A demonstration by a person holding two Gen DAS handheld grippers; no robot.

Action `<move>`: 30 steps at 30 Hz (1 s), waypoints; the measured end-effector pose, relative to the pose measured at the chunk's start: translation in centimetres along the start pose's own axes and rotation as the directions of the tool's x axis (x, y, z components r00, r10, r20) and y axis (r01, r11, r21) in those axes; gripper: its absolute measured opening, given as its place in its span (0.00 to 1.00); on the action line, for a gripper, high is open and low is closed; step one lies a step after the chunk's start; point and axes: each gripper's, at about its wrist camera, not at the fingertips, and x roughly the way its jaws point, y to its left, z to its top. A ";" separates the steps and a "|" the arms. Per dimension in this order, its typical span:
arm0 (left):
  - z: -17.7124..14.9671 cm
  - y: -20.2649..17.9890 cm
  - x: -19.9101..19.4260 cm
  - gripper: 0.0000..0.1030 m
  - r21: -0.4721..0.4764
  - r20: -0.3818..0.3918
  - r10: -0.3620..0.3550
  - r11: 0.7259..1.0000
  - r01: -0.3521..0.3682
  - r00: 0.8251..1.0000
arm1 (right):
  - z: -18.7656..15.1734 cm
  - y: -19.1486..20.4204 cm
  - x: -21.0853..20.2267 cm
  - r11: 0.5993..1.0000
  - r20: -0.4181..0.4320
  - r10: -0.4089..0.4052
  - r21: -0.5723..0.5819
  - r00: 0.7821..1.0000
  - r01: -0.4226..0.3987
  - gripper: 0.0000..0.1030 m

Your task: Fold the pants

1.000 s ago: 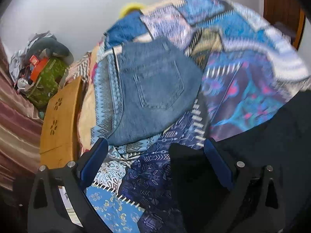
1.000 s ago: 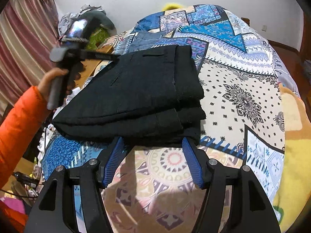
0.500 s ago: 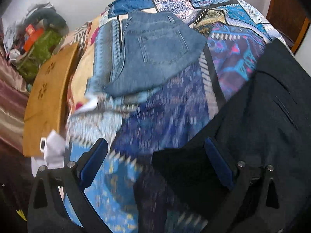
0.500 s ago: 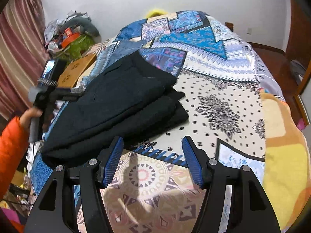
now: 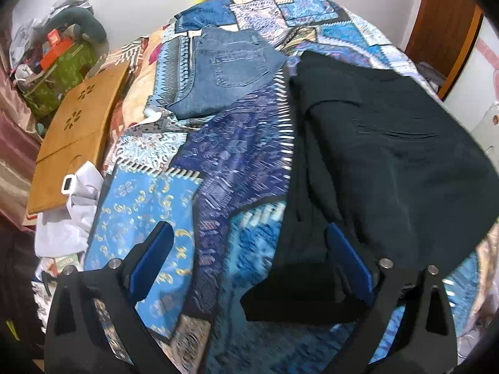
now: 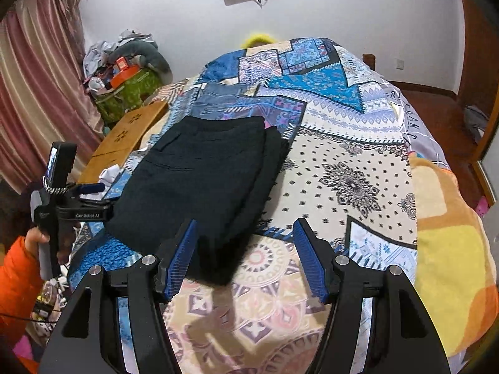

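Observation:
Black pants (image 6: 202, 184) lie folded in a thick stack on the patterned bedspread (image 6: 343, 162); in the left wrist view they (image 5: 389, 162) fill the right side. My right gripper (image 6: 246, 255) is open at the stack's near corner, the cloth's edge between its pads without being pinched. My left gripper (image 5: 252, 265) is open at the stack's left side, its right pad (image 5: 349, 265) against the black cloth. The left gripper also shows in the right wrist view (image 6: 90, 193), held by a hand in an orange sleeve.
Folded blue jeans (image 5: 224, 71) lie farther up the bed. A wooden board (image 5: 75, 131) and white cloth (image 5: 71, 218) sit at the bed's left edge. A cluttered green bag (image 6: 128, 87) stands by the pink curtain. A yellow blanket (image 6: 452, 249) covers the right side.
Both grippers have pulled back and risen from the black stack. The left camera has swung so the stack lies to its right. The stack now lies turned diagonally.

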 end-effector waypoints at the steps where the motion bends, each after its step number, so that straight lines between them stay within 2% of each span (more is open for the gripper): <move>1: -0.2 -0.2 -0.3 0.88 0.001 0.001 -0.016 1.000 0.016 1.000 | -0.2 0.2 0.0 1.000 0.003 -0.006 -0.009 1.000 0.006 0.58; 2: -0.3 -0.6 -0.7 0.88 0.006 0.007 -0.029 1.000 0.029 1.000 | -0.3 0.5 0.1 1.000 0.005 -0.011 -0.023 1.000 0.012 0.58; 6: -0.9 -2.1 -2.9 0.88 0.060 0.092 0.047 0.997 -0.052 0.995 | -0.8 0.9 0.9 0.999 -0.003 -0.024 -0.037 1.000 0.024 0.58; 11: -1.7 -1.9 -4.2 0.87 0.014 0.142 0.040 0.999 -0.042 0.989 | -1.5 0.9 2.3 0.999 -0.020 -0.018 -0.032 1.000 0.017 0.57; 14: -2.4 -1.4 -3.1 0.80 0.018 0.115 0.018 1.000 -0.020 0.993 | -1.8 0.8 2.8 1.000 -0.040 0.017 -0.018 0.999 -0.018 0.45; 16: -2.8 -1.3 -2.3 0.78 0.017 0.101 -0.005 1.000 0.003 0.995 | -1.9 0.8 3.0 0.999 -0.050 0.048 -0.014 0.998 -0.049 0.32; 21: -3.4 -1.1 -2.2 0.78 0.004 0.143 0.019 1.000 -0.020 0.990 | -2.4 1.2 2.7 0.999 -0.031 0.043 -0.029 0.999 -0.043 0.29; 25: -3.6 0.0 -2.6 0.74 -0.048 0.145 0.060 0.997 -0.054 0.988 | -2.4 0.9 2.2 0.998 -0.028 0.056 -0.011 0.998 -0.057 0.25; 27: -3.7 0.8 -2.7 0.74 -0.067 0.139 0.029 0.998 -0.020 0.990 | -2.4 1.0 1.8 0.999 -0.024 0.051 -0.013 0.998 -0.052 0.24; 28: -3.7 0.9 -2.8 0.71 -0.062 0.140 0.039 0.998 -0.030 0.989 | -2.3 1.0 1.4 0.999 -0.018 0.044 -0.014 0.999 -0.044 0.22; 30: -3.6 0.9 -2.8 0.62 -0.034 0.138 0.178 0.984 -0.175 0.974 | -2.2 0.9 0.5 1.000 0.003 0.023 -0.018 1.000 -0.023 0.20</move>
